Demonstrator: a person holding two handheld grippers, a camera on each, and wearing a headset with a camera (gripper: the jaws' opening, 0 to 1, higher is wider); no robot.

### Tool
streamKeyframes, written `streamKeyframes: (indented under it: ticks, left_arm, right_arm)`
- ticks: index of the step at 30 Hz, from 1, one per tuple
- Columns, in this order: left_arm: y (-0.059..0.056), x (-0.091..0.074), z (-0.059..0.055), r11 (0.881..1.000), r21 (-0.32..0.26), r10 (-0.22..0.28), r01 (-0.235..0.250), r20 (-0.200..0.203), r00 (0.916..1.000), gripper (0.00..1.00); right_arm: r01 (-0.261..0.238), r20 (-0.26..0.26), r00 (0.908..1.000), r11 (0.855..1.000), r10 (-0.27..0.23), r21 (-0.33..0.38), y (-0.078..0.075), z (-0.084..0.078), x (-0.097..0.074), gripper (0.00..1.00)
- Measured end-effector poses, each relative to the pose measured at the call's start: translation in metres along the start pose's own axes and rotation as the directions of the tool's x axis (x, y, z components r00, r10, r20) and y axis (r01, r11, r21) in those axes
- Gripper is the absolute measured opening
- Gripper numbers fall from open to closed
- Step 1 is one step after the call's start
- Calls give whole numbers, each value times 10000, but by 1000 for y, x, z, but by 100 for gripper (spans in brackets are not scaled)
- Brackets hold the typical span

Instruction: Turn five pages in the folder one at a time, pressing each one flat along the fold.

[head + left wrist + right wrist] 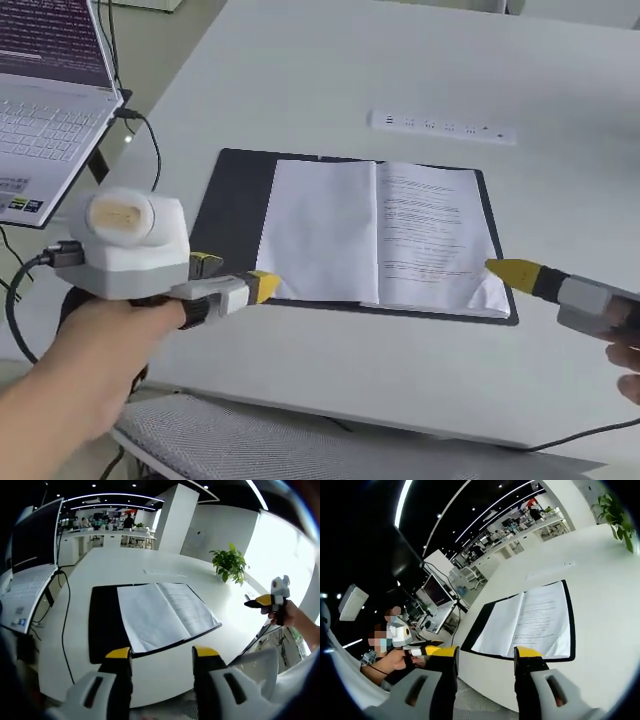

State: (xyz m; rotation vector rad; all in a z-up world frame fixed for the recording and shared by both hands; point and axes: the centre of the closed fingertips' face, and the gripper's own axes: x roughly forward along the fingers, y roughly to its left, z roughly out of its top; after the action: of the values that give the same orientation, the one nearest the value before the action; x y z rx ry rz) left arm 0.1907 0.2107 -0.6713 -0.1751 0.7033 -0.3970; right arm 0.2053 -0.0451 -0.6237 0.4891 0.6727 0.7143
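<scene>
Two sets of tongs frame the open folder, which lies flat on the white bench, black cover down. It has a blank leaf on its left and a printed page on its right.

The left tongs hover just off the folder's near left edge. The left gripper view shows their jaws parted with nothing between them. The right tongs sit at the near right corner of the printed page, jaws likewise spread and empty in the right gripper view. Whether the yellow tip touches the paper or rides just above it, I cannot tell. That corner looks slightly curled and rumpled.

I judge the step in hand to be taking up the printed page by that corner, and the risks come from the paper.
- A pinch taken too deep could gather two sheets, and the count of five would go wrong.
- A pull on an already rumpled corner could crease or tear it.
- With nothing bearing on the left side, the whole folder might slide across the smooth bench as the page is dragged over.
- If the left tongs press down away from the fold, the turned leaf may spring back up.
</scene>
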Motion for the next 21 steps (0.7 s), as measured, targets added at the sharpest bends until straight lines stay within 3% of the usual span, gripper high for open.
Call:
streamKeyframes:
  ticks: [8, 15, 21]
  left_arm:
    - [-4, -25, 5, 9999, 109, 82, -81, -81, 9999, 57]
    - [-5, -36, 9, 9998, 123, 163, -161, -171, 9997, 62]
    - [-3, -40, 7, 9997, 134, 199, -196, -277, 9994, 64]
  right_arm:
    - [270, 189, 9995, 9982, -261, -530, 9, 4, -26, 49]
    - [657, 467, 9969, 9960, -629, -609, 2, 11, -38, 54]
    - [790, 178, 9968, 9938, -779, -777, -1, 4, -41, 58]
